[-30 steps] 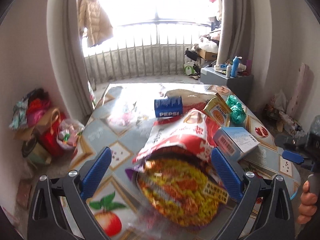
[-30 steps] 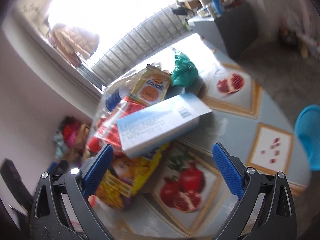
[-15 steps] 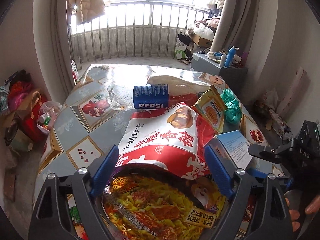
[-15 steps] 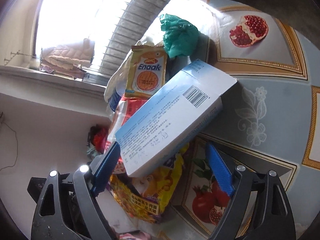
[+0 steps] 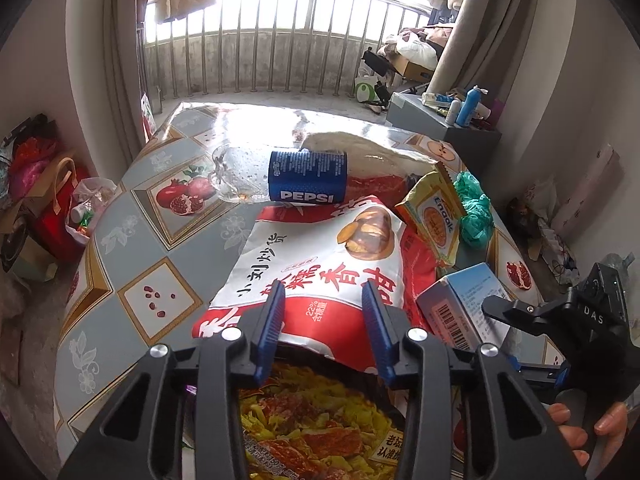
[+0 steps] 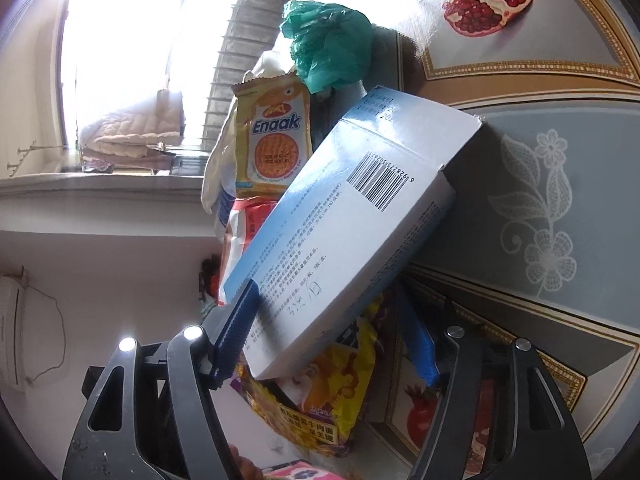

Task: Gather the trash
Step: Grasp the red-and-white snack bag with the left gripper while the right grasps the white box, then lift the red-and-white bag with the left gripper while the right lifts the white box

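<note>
- The left gripper (image 5: 323,322), at the bottom centre of its own view, is closing its jaws with the torn edge of the red-and-white snack bag (image 5: 320,276) between them; whether the pads press it I cannot tell.
- Beneath that bag lies a yellow noodle packet (image 5: 312,428), cut off by the lower edge.
- The right gripper (image 6: 332,344) is closing around the blue-and-white carton (image 6: 352,232); one pad touches its left edge, the other is half hidden behind it.
- The carton's contents cannot be seen.
- Higher up the table (image 5: 132,248) lie a Pepsi bottle (image 5: 306,176), an Enaak packet (image 6: 276,140) and a crumpled green bag (image 6: 332,48).
</note>
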Motion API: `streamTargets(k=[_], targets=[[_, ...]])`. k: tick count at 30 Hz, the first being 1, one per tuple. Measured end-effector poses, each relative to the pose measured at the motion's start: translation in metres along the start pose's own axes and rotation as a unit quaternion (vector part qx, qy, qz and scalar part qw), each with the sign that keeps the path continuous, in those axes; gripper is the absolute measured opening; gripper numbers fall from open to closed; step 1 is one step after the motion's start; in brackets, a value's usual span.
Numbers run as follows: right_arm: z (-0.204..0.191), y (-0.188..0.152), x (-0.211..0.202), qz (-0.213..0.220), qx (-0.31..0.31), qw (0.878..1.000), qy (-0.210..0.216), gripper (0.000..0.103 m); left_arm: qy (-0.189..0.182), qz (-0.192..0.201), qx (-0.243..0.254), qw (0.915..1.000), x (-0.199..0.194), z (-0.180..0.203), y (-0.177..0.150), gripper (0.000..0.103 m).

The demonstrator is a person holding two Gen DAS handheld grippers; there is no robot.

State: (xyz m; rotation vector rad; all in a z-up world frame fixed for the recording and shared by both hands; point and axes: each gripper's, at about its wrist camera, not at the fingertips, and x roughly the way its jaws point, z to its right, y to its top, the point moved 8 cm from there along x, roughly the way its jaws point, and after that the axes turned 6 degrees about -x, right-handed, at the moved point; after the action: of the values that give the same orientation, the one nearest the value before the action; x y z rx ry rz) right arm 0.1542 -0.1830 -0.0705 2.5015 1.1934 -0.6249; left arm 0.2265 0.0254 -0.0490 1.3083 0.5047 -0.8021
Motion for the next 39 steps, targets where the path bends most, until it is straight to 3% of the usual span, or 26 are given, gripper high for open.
streamTargets(k=[8,16,28,39], targets=[[0.001,-0.002,-0.004,0.000,0.012,1.000,0.015,0.055,0.002,0.006,0.001,1.0000,-0.003,-0.003,0.003,0.012],[0.007,-0.006,-0.005,-0.001,0.029,0.999,0.030,0.051,0.000,0.015,0.001,0.9999,-0.009,-0.008,0.006,0.001],[0.016,-0.001,-0.011,0.000,0.045,0.998,0.049,0.045,-0.004,0.043,-0.001,0.9991,-0.024,-0.010,0.019,0.000],[0.025,0.002,-0.026,0.000,0.048,0.996,0.069,0.032,-0.019,0.066,-0.014,0.9976,-0.047,-0.013,0.028,0.000]])
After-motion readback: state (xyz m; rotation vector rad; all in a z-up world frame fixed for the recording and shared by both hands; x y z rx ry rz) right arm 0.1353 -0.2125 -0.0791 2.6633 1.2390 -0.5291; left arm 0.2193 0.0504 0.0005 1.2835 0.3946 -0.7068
